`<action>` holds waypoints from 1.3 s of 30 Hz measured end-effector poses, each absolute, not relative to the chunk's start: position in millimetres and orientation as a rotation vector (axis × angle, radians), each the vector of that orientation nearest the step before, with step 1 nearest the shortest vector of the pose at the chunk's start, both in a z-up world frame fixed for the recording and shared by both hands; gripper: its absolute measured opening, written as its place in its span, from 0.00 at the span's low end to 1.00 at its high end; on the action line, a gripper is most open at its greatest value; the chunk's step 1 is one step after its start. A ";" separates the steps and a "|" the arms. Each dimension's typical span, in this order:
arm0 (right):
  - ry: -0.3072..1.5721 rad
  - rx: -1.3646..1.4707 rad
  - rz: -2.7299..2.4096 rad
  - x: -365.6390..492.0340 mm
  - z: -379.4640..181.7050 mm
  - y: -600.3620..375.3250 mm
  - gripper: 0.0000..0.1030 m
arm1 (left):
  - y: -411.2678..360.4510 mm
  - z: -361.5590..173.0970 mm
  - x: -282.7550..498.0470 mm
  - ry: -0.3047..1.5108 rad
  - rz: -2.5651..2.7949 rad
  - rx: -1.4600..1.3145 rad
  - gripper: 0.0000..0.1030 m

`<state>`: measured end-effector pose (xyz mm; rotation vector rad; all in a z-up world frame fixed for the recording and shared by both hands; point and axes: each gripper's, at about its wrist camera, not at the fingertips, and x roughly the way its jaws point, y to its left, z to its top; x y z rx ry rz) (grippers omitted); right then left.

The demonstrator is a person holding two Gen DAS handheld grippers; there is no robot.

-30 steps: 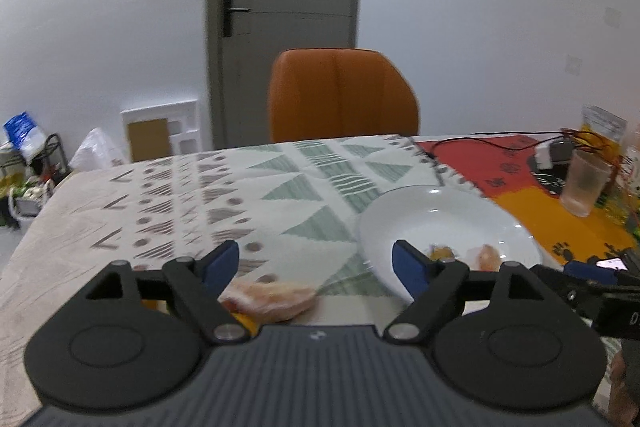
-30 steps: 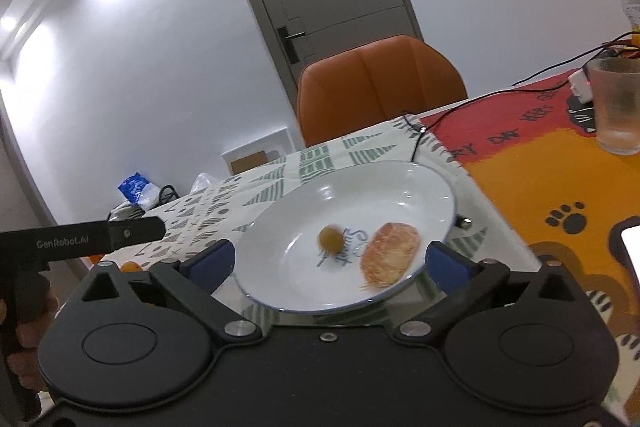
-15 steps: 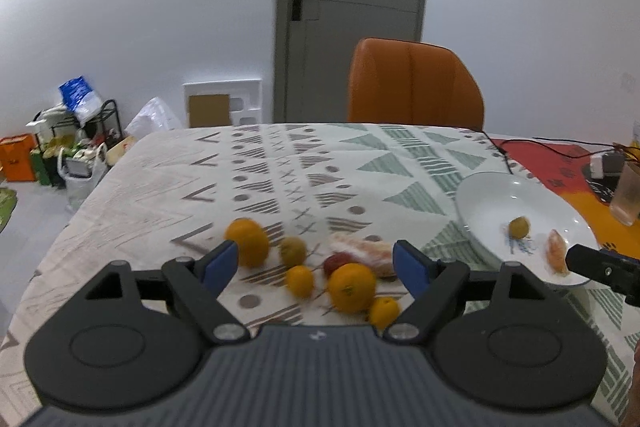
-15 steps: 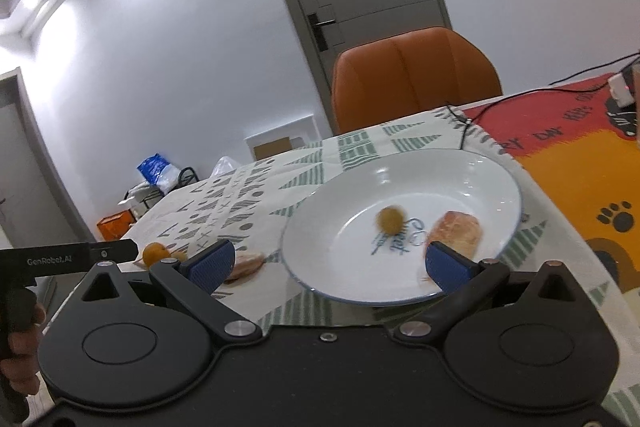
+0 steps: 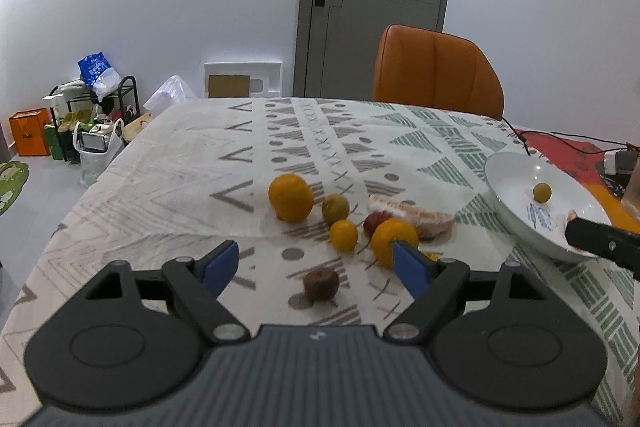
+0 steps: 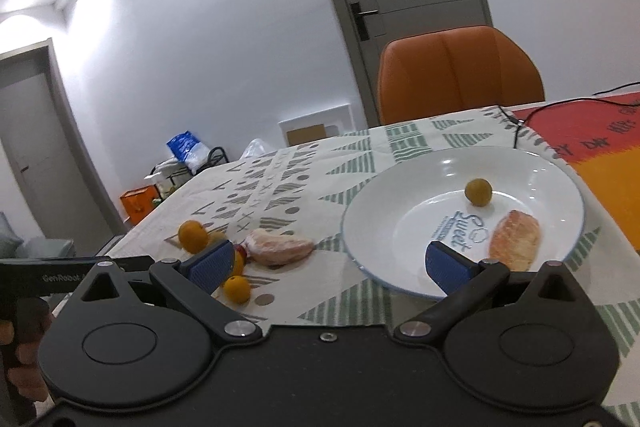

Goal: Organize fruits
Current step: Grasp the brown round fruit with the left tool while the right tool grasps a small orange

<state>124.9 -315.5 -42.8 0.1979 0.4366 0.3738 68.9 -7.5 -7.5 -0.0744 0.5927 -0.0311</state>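
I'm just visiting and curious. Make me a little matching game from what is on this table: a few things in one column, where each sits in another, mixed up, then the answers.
Things:
1. small yellow-green fruit
2. brown fruit
3. big orange
4. black cable

Places:
A. on the tablecloth, farthest left of the fruit cluster
B. inside the white plate
C. alone on the tablecloth, nearest the left hand-held gripper
D. trailing across the red mat, beyond the plate

Pairs: 1-B, 2-C, 3-A, 4-D
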 end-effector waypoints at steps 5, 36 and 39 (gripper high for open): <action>0.448 0.170 0.408 124.4 -42.8 -303.7 1.00 | -2.7 -14.9 65.0 0.611 -0.037 -0.085 0.80; 0.620 0.078 0.521 148.3 -58.3 -246.4 0.54 | 9.7 -46.9 93.9 0.655 -0.122 -0.186 0.22; 0.624 0.071 0.533 151.4 -58.7 -241.0 0.53 | 13.2 -42.4 89.9 0.628 -0.135 -0.197 0.22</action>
